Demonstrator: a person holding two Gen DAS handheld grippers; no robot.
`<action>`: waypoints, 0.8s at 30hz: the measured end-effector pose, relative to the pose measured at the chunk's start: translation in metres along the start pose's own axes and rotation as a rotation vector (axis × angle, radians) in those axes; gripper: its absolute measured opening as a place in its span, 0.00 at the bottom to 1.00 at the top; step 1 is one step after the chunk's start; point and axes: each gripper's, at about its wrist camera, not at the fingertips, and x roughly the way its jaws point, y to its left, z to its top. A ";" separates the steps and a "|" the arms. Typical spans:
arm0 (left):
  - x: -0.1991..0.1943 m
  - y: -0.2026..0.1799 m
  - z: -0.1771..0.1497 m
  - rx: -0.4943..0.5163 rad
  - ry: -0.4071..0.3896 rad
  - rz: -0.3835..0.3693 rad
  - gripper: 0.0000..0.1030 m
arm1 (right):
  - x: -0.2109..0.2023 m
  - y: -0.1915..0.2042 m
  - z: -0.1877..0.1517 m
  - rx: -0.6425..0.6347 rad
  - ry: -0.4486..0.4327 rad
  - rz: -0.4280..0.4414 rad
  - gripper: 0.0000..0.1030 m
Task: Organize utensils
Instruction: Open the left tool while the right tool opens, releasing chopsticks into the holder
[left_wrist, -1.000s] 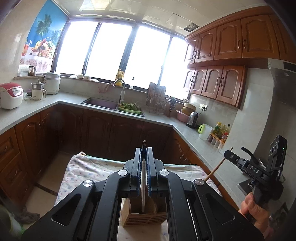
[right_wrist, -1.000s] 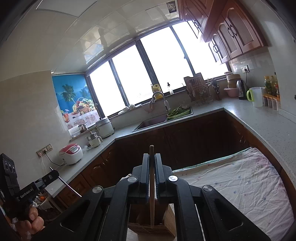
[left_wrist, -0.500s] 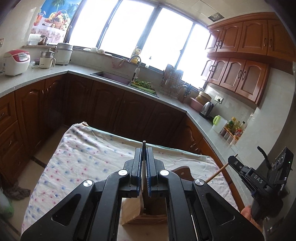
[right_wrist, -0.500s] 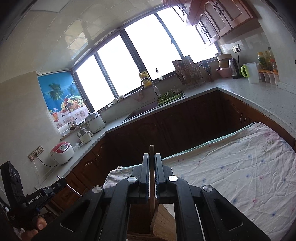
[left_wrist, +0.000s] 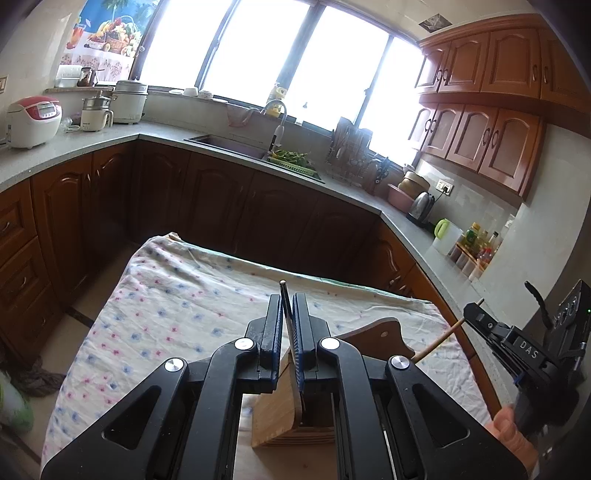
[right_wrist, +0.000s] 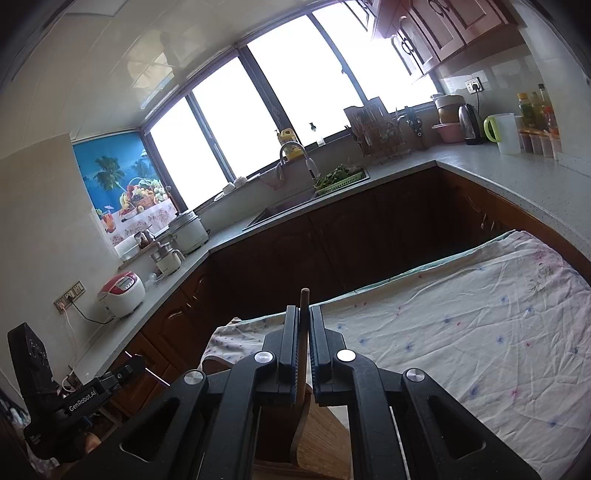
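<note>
My left gripper (left_wrist: 287, 306) holds a thin metal utensil (left_wrist: 290, 343) between its pads; the utensil leans right and its lower end reaches into the wooden utensil holder (left_wrist: 280, 410) below. My right gripper (right_wrist: 304, 314) is shut on a wooden utensil handle (right_wrist: 303, 354) that points down toward the holder (right_wrist: 321, 435). The right gripper also shows at the right of the left wrist view (left_wrist: 476, 314), with its wooden stick (left_wrist: 439, 341) slanting down. The left gripper shows at the lower left of the right wrist view (right_wrist: 133, 363).
A floral cloth (left_wrist: 177, 295) covers the table under the holder. A dark wooden board (left_wrist: 384, 339) lies behind the holder. Kitchen counters (left_wrist: 92, 140) with cabinets ring the table; a rice cooker (left_wrist: 33, 120), a sink (left_wrist: 229, 144) and a kettle (left_wrist: 421, 206) stand on them.
Both grippers have tilted down toward the table and holder. The metal utensil now leans right between the left pads, which stand slightly wider apart than before.
</note>
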 end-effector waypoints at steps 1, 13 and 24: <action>0.000 0.000 0.000 0.001 0.004 0.000 0.05 | 0.001 0.000 0.000 0.004 0.006 0.004 0.08; -0.017 0.007 -0.005 -0.028 -0.004 0.041 0.71 | -0.016 -0.009 -0.003 0.055 -0.003 0.031 0.72; -0.052 0.019 -0.037 -0.044 0.038 0.068 0.79 | -0.082 -0.023 -0.021 0.045 -0.011 0.030 0.85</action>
